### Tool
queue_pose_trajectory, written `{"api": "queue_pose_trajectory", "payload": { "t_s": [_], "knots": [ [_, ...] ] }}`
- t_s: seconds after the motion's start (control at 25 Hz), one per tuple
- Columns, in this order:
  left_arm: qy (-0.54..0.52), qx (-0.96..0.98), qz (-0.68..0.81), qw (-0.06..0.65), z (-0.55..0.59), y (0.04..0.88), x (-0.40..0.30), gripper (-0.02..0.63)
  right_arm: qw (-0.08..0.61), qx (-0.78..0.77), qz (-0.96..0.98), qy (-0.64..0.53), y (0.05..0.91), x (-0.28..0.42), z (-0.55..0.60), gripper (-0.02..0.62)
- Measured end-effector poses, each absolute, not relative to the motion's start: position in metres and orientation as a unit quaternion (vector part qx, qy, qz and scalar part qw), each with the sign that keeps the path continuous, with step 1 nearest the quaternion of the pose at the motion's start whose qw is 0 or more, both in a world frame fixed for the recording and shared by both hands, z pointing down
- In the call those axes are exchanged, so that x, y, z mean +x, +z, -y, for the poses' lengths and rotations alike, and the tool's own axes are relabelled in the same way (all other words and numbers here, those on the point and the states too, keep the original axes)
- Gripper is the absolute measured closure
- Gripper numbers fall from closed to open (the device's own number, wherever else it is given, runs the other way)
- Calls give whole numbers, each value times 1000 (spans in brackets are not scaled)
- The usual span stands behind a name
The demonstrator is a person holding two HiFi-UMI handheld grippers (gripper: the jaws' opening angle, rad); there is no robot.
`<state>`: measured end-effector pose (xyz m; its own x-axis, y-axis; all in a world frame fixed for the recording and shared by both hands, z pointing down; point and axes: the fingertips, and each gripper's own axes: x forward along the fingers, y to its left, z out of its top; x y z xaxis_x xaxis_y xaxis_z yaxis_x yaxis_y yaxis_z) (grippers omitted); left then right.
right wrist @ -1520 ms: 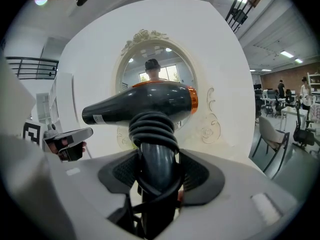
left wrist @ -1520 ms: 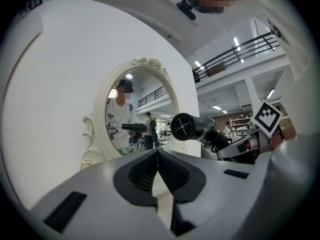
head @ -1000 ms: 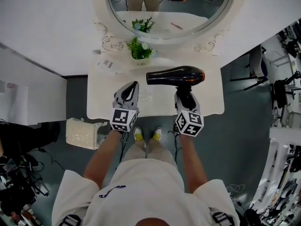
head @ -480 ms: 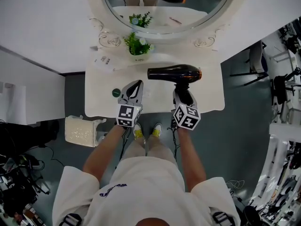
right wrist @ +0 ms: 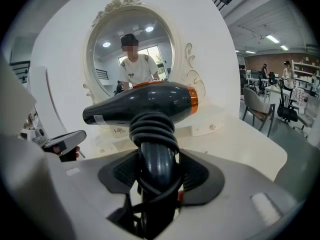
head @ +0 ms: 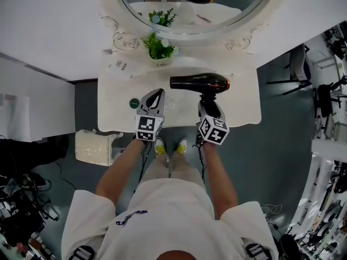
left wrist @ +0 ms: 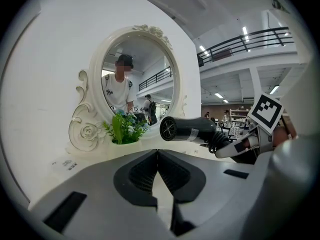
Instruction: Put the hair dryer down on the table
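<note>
The fingers of the right gripper [right wrist: 157, 160] were clamped on the handle of the hair dryer [right wrist: 145, 101], with its coiled cord [right wrist: 152, 126] bunched just ahead of the pads. The black barrel lay level past those fingertips, pointing across toward the left gripper [left wrist: 157, 156], whose fingers were pressed together with nothing between them. Both pairs of fingers hung over the near edge of the white table [head: 238, 104]. A small green disc [head: 134, 103] lay on the tabletop just to the left of the left fingers. Further beyond the fingertips, a potted plant [head: 159, 47] stood at the foot of an oval mirror [head: 227, 7] in a scrolled white frame, backed by a white wall [head: 49, 31]. Below the table was a grey-green floor [head: 271, 161], with a cream box [head: 95, 149] off to the left of the left gripper and chairs [head: 298, 75] well beyond the right one.
</note>
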<state>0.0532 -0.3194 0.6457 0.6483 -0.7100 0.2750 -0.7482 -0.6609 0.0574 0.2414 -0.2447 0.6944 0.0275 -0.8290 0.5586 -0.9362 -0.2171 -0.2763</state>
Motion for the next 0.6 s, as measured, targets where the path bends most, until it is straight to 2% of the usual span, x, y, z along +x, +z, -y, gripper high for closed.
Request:
{"api": "queue_pose_trajectory", "payload": {
  "t_s": [0.6],
  "knots": [
    [139,898,405,100,320,682,51,595,110,706,598,363,745,228,248,351]
  ]
}}
